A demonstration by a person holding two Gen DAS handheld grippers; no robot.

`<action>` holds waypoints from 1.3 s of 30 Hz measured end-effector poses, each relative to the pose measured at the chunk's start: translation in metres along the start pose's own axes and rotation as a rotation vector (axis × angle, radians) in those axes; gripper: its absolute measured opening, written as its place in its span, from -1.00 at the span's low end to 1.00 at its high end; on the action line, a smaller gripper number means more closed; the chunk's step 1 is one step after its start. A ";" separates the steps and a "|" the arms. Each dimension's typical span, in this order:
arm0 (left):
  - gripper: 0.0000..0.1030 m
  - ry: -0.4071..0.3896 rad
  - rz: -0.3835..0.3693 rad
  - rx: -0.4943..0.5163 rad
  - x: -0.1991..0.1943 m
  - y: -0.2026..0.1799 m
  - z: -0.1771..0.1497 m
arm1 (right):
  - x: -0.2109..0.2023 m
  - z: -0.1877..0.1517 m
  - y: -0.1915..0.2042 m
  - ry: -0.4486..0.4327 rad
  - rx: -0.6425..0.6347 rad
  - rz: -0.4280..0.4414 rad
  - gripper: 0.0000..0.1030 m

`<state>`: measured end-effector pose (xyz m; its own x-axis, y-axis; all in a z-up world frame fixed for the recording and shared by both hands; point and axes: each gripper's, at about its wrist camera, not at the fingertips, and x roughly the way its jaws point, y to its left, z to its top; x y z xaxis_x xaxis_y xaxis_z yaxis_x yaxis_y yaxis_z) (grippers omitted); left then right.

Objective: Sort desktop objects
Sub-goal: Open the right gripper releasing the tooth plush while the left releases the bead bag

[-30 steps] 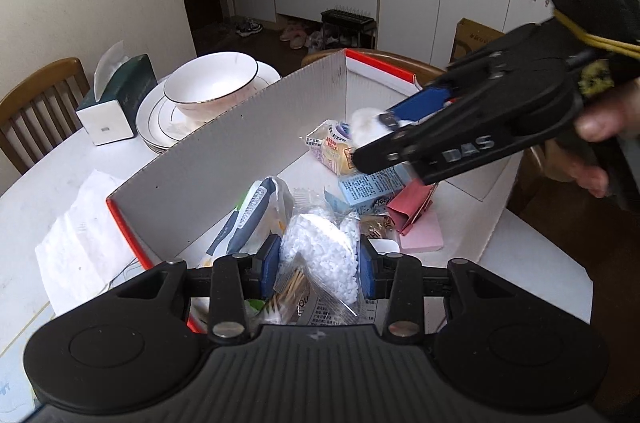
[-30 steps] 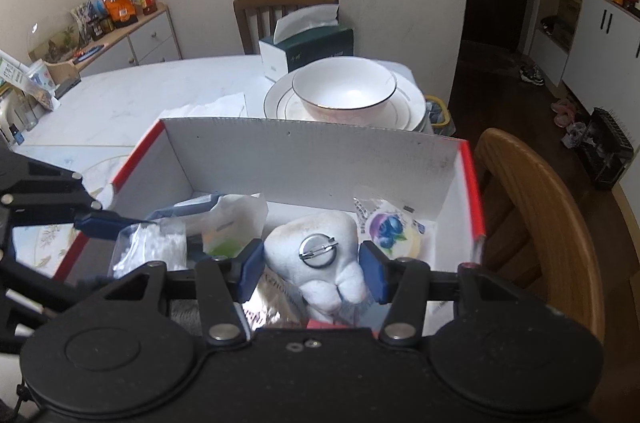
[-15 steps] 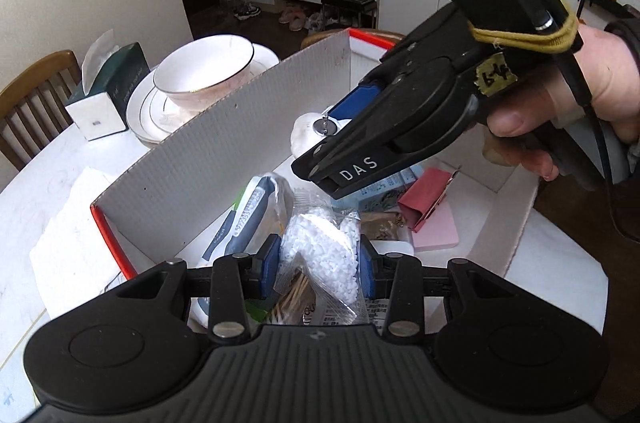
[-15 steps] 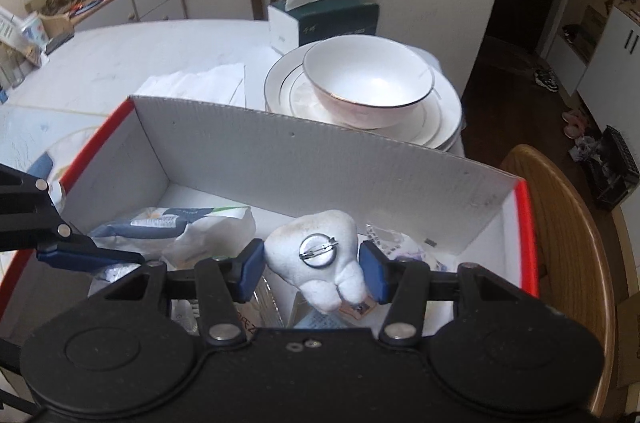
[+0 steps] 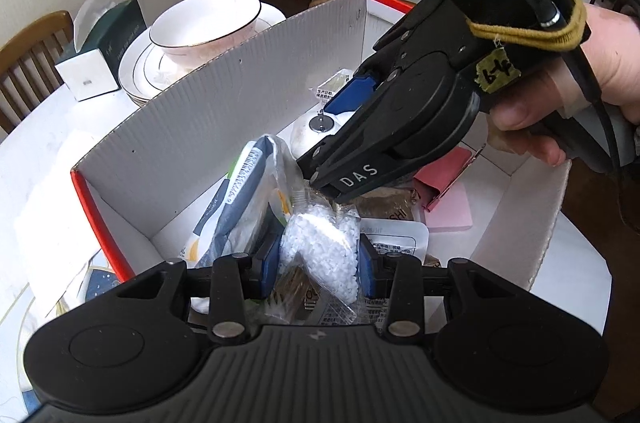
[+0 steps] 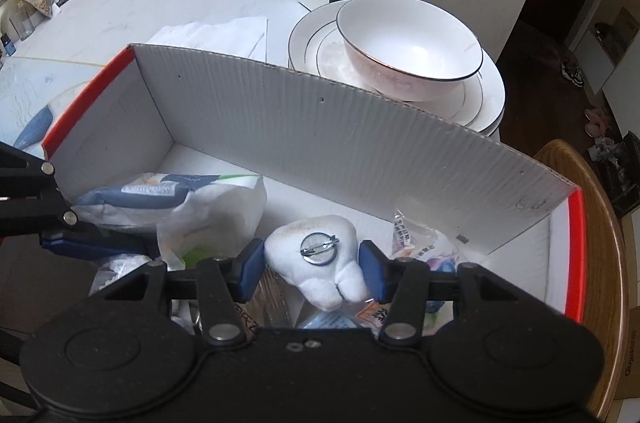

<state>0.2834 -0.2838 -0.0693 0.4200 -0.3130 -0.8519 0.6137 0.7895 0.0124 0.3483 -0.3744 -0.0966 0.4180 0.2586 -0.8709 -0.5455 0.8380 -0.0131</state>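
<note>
Both grippers were lowered deeper into the cardboard box (image 6: pixel 360 127). White plush tooth (image 6: pixel 320 263) was pinched between right fingers (image 6: pixel 250 269); pellet bag (image 5: pixel 320 247) between left fingers (image 5: pixel 270 261). Holding hand (image 5: pixel 560 103) was shown only by left view.

Right hand-held gripper (image 6: pixel 311 269) clamps white plush tooth (image 6: pixel 320 265) inside cardboard box (image 6: pixel 320 127).

I see a box (image 6: pixel 360 127) with grey ribbed walls and red edges, a white plush (image 6: pixel 320 275) bearing a silver pin, a clear bag (image 5: pixel 324 255) of white pellets, a pink pad (image 5: pixel 452 211), and a gold-rimmed white bowl (image 6: pixel 408 43).
</note>
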 end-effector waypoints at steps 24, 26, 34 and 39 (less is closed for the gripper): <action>0.15 -0.066 -0.027 -0.075 -0.012 0.010 -0.002 | -0.029 -0.009 -0.001 -0.019 -0.006 0.036 0.36; 0.18 -0.081 -0.028 -0.084 -0.017 0.011 -0.003 | -0.037 -0.011 -0.001 -0.034 -0.003 0.043 0.38; 0.26 -0.136 -0.013 -0.111 -0.037 0.011 -0.010 | -0.070 -0.028 -0.007 -0.115 0.049 0.075 0.50; 0.26 -0.171 0.003 -0.123 -0.051 0.009 -0.016 | -0.082 -0.039 -0.011 -0.172 0.107 0.087 0.58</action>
<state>0.2572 -0.2525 -0.0342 0.5356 -0.3869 -0.7506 0.5303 0.8459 -0.0576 0.2917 -0.4239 -0.0438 0.4954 0.4026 -0.7698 -0.5085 0.8528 0.1188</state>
